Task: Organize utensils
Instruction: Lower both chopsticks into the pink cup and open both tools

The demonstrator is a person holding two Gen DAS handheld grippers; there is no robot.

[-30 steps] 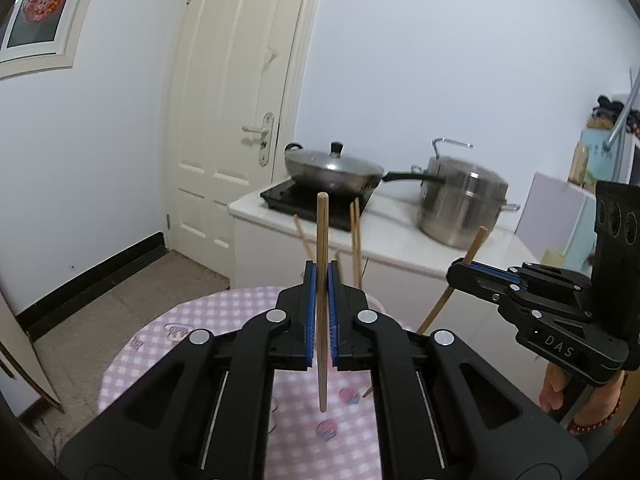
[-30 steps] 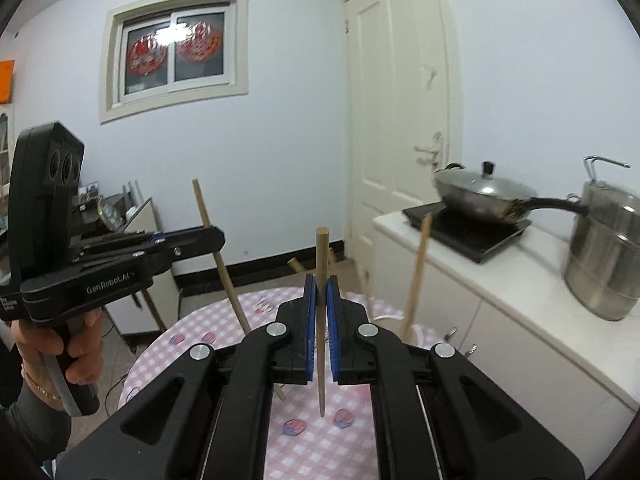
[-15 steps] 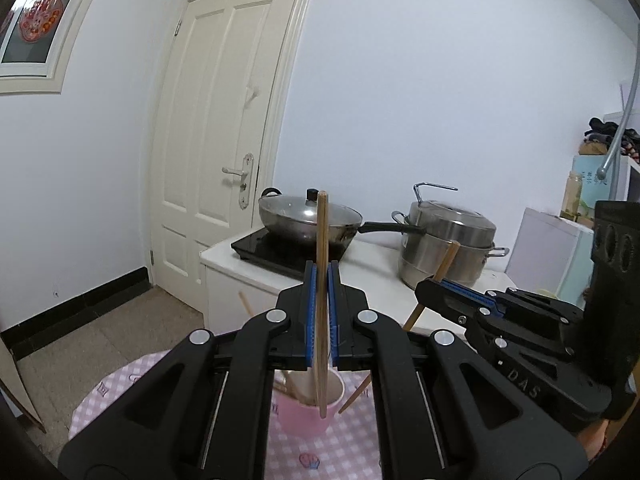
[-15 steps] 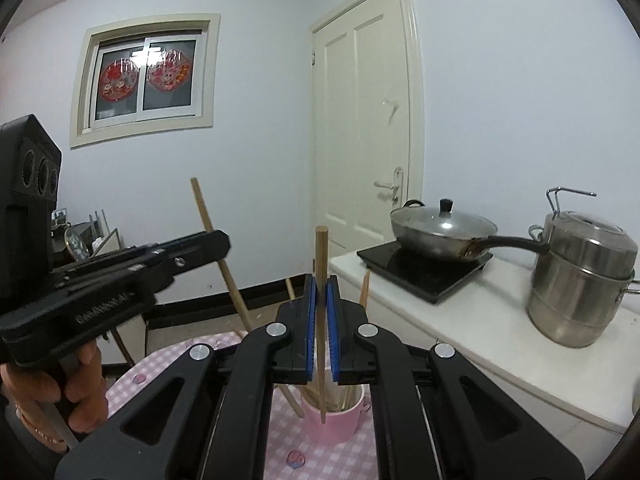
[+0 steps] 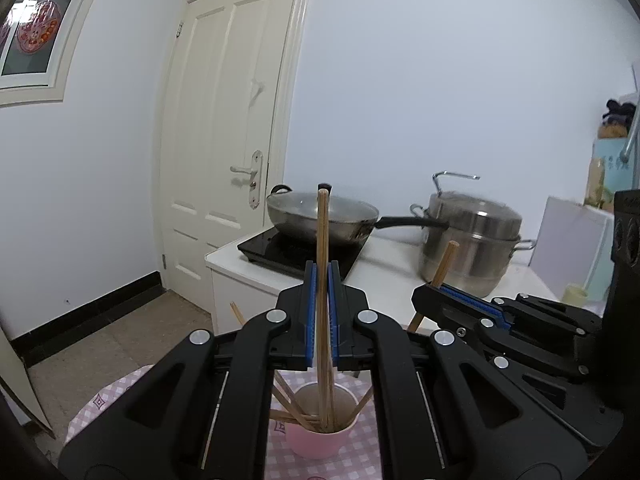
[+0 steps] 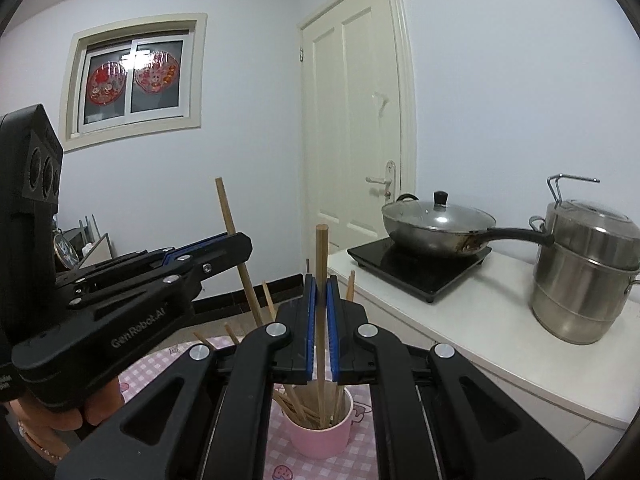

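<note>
My left gripper (image 5: 322, 280) is shut on a wooden chopstick (image 5: 322, 236) held upright. Its lower end shows inside the mouth of a pink cup (image 5: 320, 442) that holds several chopsticks. My right gripper (image 6: 321, 284) is likewise shut on an upright chopstick (image 6: 321, 256), whose lower end reaches into the same pink cup (image 6: 320, 438). Each gripper appears in the other's view: the right gripper (image 5: 424, 296) with its slanted chopstick (image 5: 445, 260) at the right, the left gripper (image 6: 240, 245) with its chopstick (image 6: 230, 216) at the left. A hand holds the left tool.
The cup stands on a pink checked tablecloth (image 6: 160, 364). Behind it runs a white counter (image 6: 472, 320) with a lidded wok (image 6: 436, 224) on a black hob (image 6: 416, 264) and a steel steamer pot (image 6: 588, 268). A white door (image 5: 224, 160) is beyond.
Both grippers have moved forward over the table with their chopsticks. The pink cup has come into view below them, and the chopsticks' lower ends now sit in its mouth.
</note>
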